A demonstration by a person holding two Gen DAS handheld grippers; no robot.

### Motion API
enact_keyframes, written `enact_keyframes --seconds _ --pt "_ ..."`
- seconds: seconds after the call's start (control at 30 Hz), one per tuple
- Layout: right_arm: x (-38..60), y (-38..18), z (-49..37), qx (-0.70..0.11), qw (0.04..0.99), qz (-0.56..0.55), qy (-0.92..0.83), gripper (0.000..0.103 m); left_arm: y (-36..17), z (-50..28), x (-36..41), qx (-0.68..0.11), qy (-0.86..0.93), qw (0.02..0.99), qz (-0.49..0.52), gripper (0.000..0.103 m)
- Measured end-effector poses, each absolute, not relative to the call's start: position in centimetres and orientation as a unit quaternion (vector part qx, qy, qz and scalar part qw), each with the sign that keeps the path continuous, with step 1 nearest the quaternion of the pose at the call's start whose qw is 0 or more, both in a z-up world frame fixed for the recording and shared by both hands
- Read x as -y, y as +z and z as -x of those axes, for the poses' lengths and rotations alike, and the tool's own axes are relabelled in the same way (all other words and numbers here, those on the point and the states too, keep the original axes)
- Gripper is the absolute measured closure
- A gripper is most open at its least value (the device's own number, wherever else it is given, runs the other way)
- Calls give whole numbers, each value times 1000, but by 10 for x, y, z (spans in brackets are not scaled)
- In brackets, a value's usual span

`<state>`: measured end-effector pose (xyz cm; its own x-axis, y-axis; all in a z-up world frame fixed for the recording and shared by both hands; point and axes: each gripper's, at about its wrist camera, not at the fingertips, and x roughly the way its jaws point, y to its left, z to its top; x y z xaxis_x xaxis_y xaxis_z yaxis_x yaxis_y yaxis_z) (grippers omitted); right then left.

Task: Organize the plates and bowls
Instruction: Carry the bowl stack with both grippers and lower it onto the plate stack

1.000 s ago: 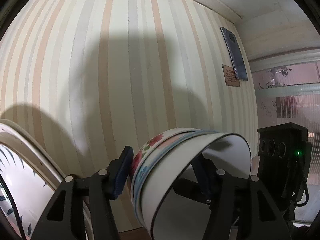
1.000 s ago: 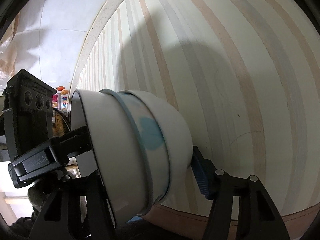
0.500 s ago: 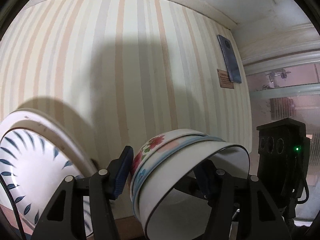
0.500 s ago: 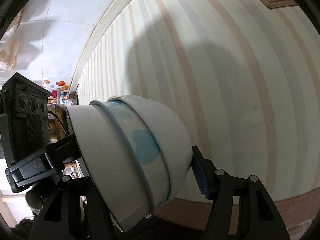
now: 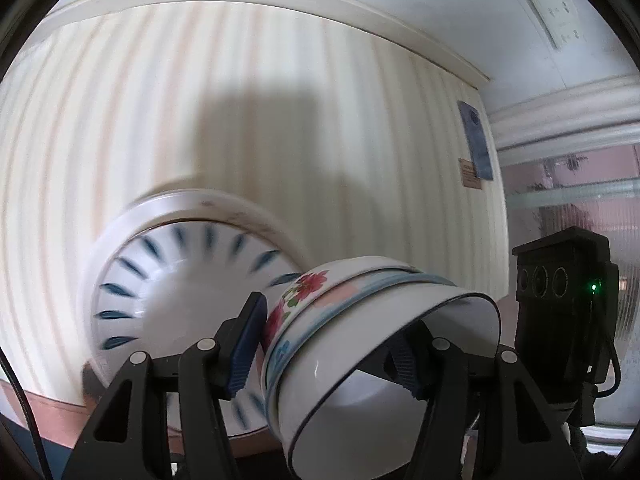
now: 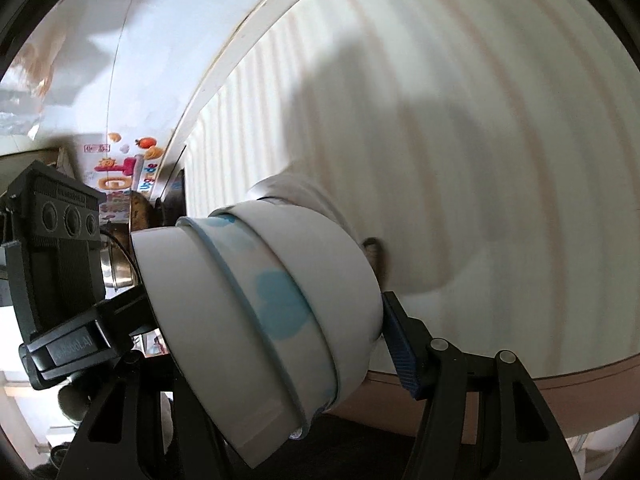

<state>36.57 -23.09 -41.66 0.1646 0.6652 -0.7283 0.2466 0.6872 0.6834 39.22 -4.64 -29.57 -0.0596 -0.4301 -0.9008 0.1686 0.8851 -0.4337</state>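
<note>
Left claw (image 5: 328, 344): blue-padded fingers clamped across a nested stack of bowls (image 5: 372, 344), one pad on the outer wall of the flowered outermost bowl, the other inside the white innermost one. The stack is tipped on its side, mouth toward the right.

Right claw (image 6: 280, 320): clamped on the same stack (image 6: 276, 312) from the opposite side; only its right pad is visible, pressed against the base of the outermost bowl. The blue-blotched middle bowl shows between the two white walls.

Behind the stack, a plate (image 5: 172, 292) with blue leaf marks stands tilted against the striped wall (image 5: 240, 120), motion-blurred.

Writing: a small brown plaque (image 5: 471, 173) on the wall, text too small to read. A colourful poster (image 6: 124, 172), lettering illegible.
</note>
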Motion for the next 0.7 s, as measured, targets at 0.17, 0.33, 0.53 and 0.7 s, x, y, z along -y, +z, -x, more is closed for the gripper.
enact_keyframes --seconds 0.17,0.33,0.53,0.7 --pt "189 -425 -380 -638 664 -348 175 40 -304 -394 10 -691 -196 687 109 47" --pt "170 -432 -383 -649 658 -333 188 40 -314 -398 -14 -691 -177 690 126 47" --pt "161 -441 -387 -657 653 -326 190 40 -326 -401 -28 -693 -166 688 140 47" --pt "159 -445 -390 -662 649 -326 184 40 -330 -401 -34 -695 -165 685 141 47"
